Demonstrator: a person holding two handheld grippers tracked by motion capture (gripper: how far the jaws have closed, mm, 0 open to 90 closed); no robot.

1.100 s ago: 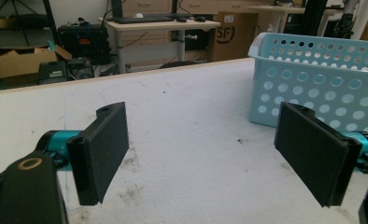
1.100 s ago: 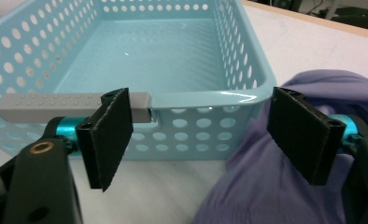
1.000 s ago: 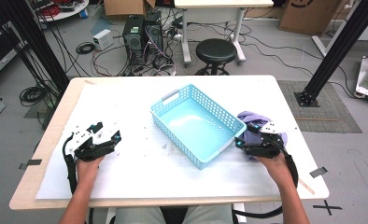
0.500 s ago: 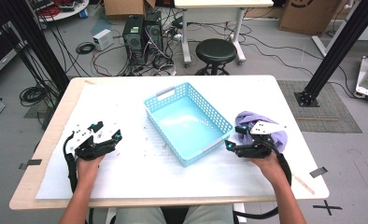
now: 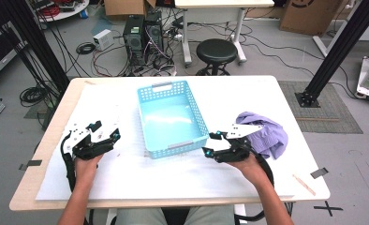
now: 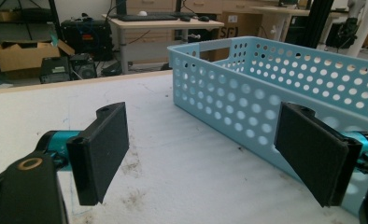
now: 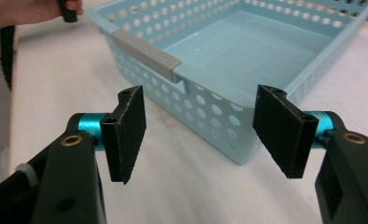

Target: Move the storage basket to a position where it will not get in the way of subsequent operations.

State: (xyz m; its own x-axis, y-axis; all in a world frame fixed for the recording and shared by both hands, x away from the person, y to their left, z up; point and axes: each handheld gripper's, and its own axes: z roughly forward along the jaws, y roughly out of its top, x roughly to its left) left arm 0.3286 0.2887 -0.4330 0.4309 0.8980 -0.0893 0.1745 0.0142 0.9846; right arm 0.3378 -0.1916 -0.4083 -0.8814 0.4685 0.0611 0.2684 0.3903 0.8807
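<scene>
A light blue perforated basket (image 5: 173, 117) stands empty in the middle of the white table cover, its grey-handled short end (image 7: 147, 51) nearest me. A crumpled purple cloth (image 5: 267, 133) lies to its right. My right gripper (image 5: 211, 144) sits between cloth and basket, pointing at the basket's near right corner (image 7: 238, 140). Its jaws have just been closing but stand open, with nothing between them (image 7: 203, 133). My left gripper (image 5: 106, 130) rests open on the table to the left of the basket, whose long wall (image 6: 266, 88) shows beyond its jaws (image 6: 208, 154).
A wooden stick (image 5: 303, 183) and a strip of tape (image 5: 319, 172) lie near the table's front right corner. Behind the table are a black stool (image 5: 217, 49), computer towers (image 5: 143, 30) and cables on the floor. Black frame posts (image 5: 337, 51) stand at both sides.
The basket has slid left and turned from diagonal to nearly square with the table. My right gripper has moved left off the purple cloth. The left hand has stayed put.
</scene>
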